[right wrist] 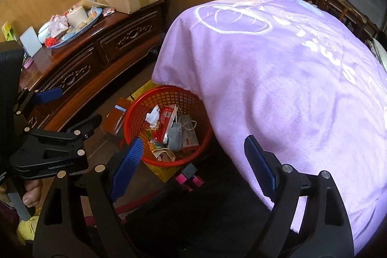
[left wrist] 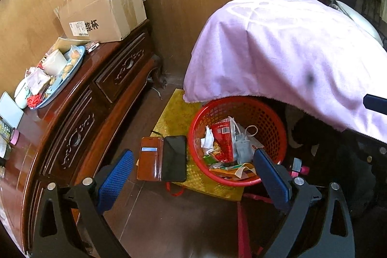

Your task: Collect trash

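both the left gripper (left wrist: 191,168) and right gripper (right wrist: 191,158) are held wide apart, nothing gripped, above a red basket (left wrist: 271,117) of trash (left wrist: 227,144) wedged beside a purple blanket (right wrist: 278,79); a wooden cabinet (left wrist: 101,93) is seen beyond.

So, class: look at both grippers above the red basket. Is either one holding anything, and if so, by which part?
Nothing is held. The left gripper and right gripper both stand open with empty space between their blue fingers, above the red basket of trash.
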{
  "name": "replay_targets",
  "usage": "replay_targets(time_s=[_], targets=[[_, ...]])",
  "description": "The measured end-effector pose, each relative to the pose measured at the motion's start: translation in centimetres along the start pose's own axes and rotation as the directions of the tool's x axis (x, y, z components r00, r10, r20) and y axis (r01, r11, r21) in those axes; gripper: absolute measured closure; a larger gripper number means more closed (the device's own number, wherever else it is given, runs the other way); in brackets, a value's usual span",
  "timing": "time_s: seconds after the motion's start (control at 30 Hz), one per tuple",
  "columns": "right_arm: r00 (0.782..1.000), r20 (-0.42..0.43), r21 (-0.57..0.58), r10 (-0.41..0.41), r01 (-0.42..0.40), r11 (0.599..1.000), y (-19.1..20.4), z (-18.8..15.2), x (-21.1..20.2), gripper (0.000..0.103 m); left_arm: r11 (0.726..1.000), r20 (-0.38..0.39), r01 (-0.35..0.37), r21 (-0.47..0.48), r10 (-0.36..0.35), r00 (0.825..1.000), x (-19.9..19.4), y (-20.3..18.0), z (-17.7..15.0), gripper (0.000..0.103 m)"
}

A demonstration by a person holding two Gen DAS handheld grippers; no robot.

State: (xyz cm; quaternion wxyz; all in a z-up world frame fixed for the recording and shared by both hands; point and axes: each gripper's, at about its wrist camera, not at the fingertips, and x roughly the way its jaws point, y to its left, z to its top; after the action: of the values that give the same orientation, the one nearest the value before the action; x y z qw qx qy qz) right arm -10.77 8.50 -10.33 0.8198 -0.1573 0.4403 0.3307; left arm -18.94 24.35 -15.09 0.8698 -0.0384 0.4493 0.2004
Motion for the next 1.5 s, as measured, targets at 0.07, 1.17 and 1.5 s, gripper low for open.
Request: replay_targets(time_s=[0.07, 1.17, 1.5], targets=[[1.000, -0.003, -0.001, 0.000, 0.000, 1.000, 0.0, -0.2, -0.1, 0.020, 1.000, 0.004, 0.009, -0.005, -0.009, 1.000, -0.1, 0.0, 0.0, 0.006], [0.999, -0.022, 0.015, 0.028, -0.028, 1.000, -0.6, -0.7, -0.1, 0.020, 0.995, 0.037, -0.047, 0.087, 0.044, 0.998, -1.1, -2.2, 0.2, 0.006], [0.999, -0.022, 0.014, 0.028, -0.028, 1.000, -0.7, -0.7, -0.1, 0.020, 0.995, 0.039, -0.042, 0.092, 0.039, 0.998, -1.3, -2.4, 0.2, 0.006]])
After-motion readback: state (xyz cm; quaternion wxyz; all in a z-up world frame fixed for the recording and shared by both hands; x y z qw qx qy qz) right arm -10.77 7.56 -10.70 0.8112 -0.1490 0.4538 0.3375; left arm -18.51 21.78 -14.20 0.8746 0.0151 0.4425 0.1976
